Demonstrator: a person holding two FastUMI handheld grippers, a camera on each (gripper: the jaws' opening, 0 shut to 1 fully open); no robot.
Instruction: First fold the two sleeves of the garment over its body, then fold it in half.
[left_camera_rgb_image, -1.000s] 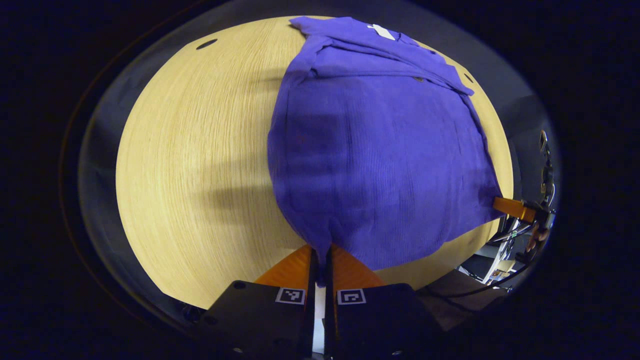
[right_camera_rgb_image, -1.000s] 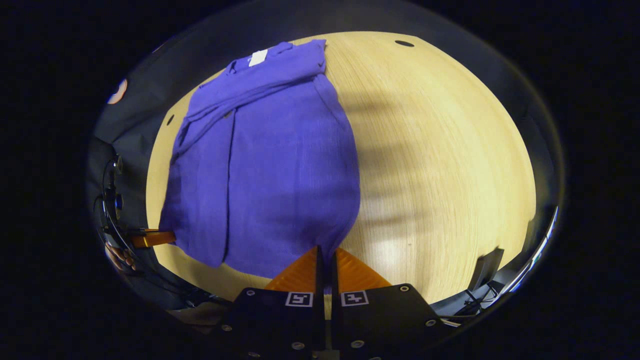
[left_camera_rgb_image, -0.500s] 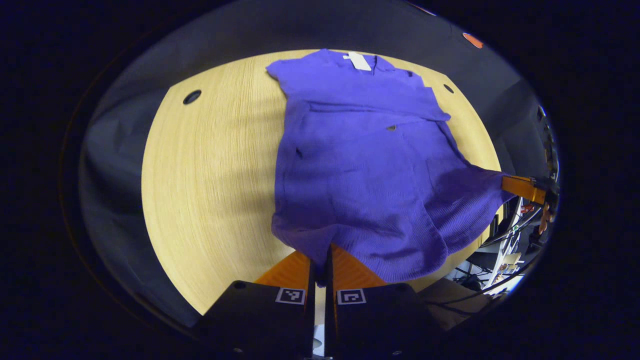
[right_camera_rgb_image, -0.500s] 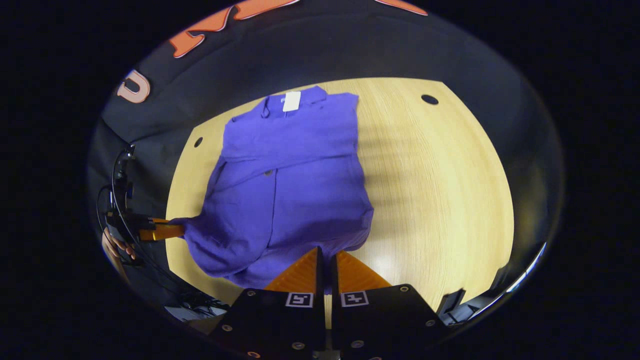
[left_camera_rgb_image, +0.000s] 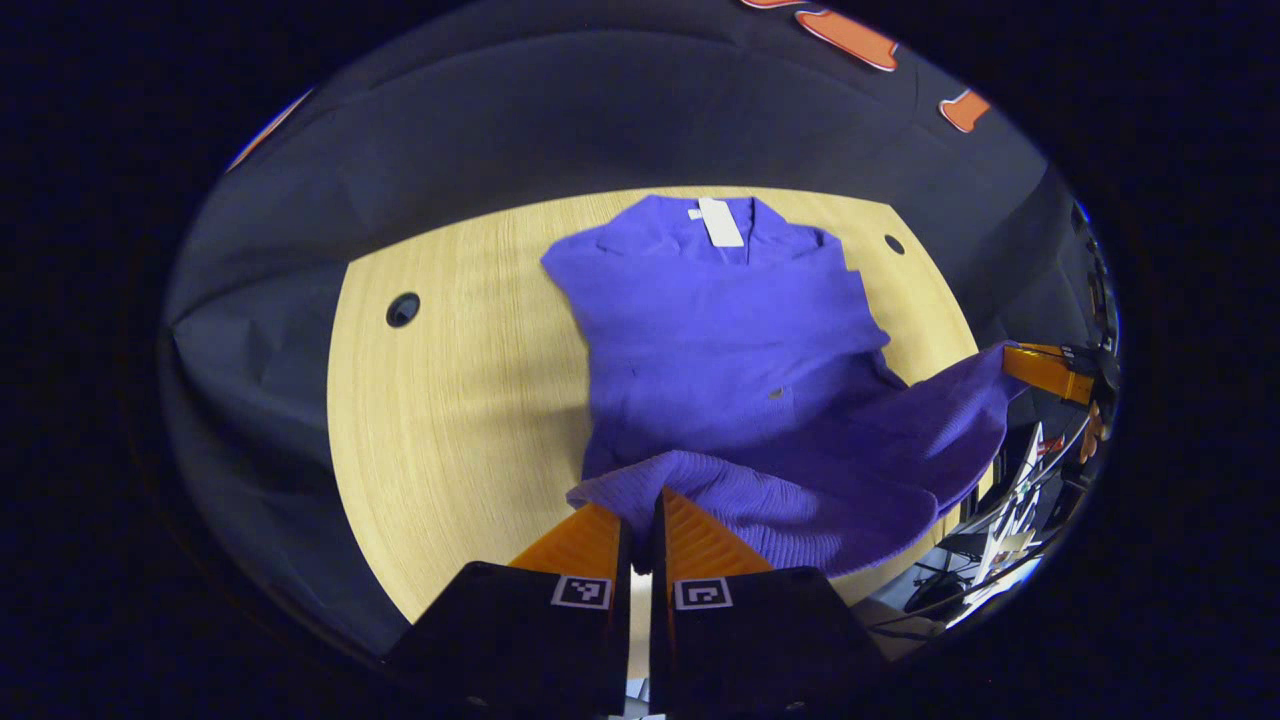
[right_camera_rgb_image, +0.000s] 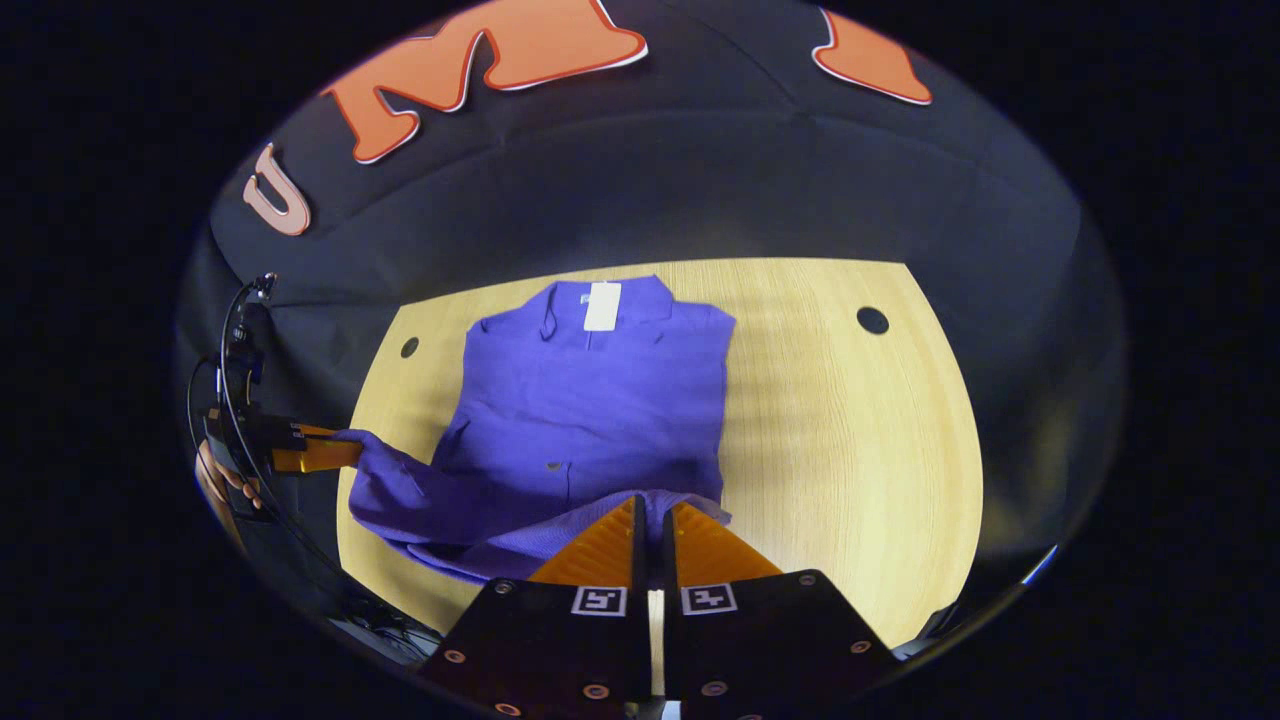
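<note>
Left gripper (left_camera_rgb_image: 637, 515): fingers clamped on one hem corner of the garment (left_camera_rgb_image: 720, 340). The garment lies on the table (left_camera_rgb_image: 450, 400), sleeves folded in, collar at the far edge, long axis running straight away from the fingers. Right gripper (right_camera_rgb_image: 652, 520): fingers clamped on the other hem corner. Hem raised off the table; the collar lies dead ahead, about equally far from both grippers.
</note>
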